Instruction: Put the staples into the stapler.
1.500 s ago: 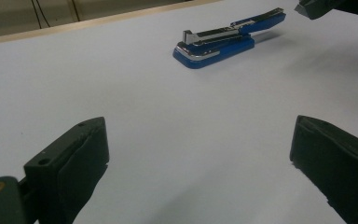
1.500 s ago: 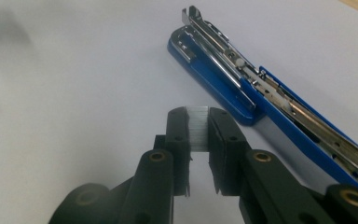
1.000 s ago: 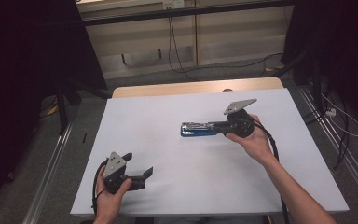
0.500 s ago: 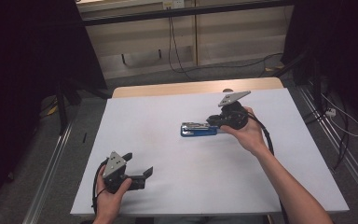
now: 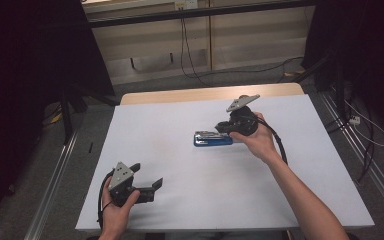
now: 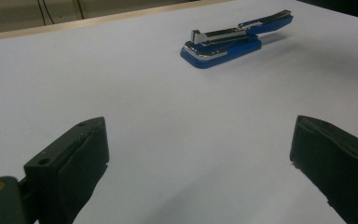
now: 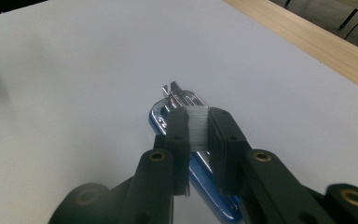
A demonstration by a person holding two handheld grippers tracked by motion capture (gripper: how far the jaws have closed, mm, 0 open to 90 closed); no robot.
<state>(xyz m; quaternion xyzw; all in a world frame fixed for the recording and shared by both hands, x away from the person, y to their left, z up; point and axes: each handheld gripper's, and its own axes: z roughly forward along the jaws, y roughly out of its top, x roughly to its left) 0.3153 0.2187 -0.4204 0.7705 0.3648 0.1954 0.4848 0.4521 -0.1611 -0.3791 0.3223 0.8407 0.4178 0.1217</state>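
Blue stapler [image 7: 200,186] lies under right gripper [image 7: 198,122] gripping staples [image 7: 197,127].

Dim, soft overhead light, faint shadows, dark surroundings

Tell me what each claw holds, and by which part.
The right claw grips a strip of staples by its sides, above the blue stapler. The left claw holds nothing.

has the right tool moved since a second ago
Yes. In the high view the right tool has shifted toward the far wooden table edge, and it holds a staple strip over the blue stapler.
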